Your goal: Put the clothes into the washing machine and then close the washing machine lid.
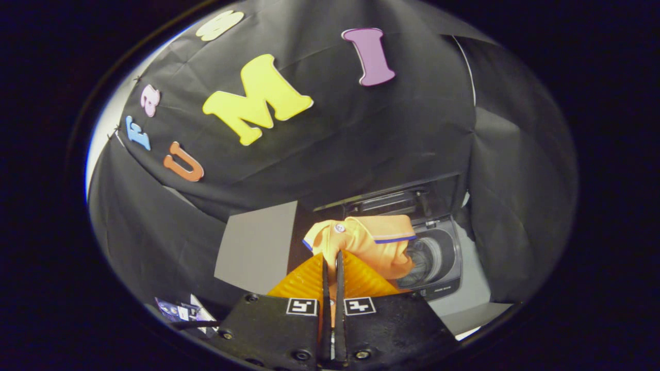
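An orange shirt (368,242) with a blue-trimmed collar and a white button hangs from my gripper (332,256), whose fingers are shut on its fabric. Beyond and to the right of the shirt stands the washing machine (438,257), its lid (392,201) raised at the back and its round drum open. The shirt hides the left part of the drum opening.
A grey panel (258,247) stands left of the machine. Black cloth walls surround the booth on all sides. A pale floor strip (477,288) runs to the right of the machine. Small printed items (180,310) lie low on the left, beside the gripper body.
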The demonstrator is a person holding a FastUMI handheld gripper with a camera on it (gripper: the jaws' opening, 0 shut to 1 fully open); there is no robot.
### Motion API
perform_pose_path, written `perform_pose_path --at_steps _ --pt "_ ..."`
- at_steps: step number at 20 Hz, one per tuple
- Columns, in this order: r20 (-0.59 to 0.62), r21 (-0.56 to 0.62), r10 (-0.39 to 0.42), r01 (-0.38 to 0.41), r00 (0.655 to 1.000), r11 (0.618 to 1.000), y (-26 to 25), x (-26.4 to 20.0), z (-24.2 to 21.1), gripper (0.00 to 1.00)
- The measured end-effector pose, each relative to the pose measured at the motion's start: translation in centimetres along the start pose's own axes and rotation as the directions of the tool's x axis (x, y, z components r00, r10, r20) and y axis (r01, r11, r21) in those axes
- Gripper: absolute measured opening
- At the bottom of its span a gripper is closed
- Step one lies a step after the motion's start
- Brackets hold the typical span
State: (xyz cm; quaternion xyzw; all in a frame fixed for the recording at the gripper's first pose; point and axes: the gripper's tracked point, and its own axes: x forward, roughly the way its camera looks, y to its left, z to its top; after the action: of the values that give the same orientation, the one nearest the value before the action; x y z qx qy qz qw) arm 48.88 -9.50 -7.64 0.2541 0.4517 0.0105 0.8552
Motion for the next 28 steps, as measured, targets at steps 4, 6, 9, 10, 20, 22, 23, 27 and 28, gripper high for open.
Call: perform_pose_path --at_steps 4,6,9,10,20,22,23,27,28 --pt "-0.021 0.007 -0.005 0.005 1.000 1.000 -1.6 2.0 -0.6 0.06" --pt "-0.027 0.027 -0.015 0.016 1.000 1.000 -2.2 3.1 -1.2 0.06" --pt "-0.052 0.061 -0.028 0.031 0.998 0.998 -2.7 4.5 -2.2 0.06" --pt "-0.057 0.062 -0.046 0.050 0.997 0.997 -3.1 5.2 -2.8 0.06" --pt "-0.113 0.004 -0.177 0.178 0.978 0.984 -7.5 14.1 -7.2 0.06" --pt "-0.115 -0.028 -0.186 0.184 0.976 0.983 -8.1 15.0 -7.4 0.06" --pt "-0.116 -0.039 -0.192 0.189 0.974 0.981 -8.3 15.5 -7.4 0.06" --pt "-0.122 -0.103 -0.249 0.237 0.961 0.966 -9.8 17.8 -8.3 0.06" --pt "-0.125 -0.115 -0.271 0.257 0.954 0.960 -10.2 18.5 -8.6 0.07"
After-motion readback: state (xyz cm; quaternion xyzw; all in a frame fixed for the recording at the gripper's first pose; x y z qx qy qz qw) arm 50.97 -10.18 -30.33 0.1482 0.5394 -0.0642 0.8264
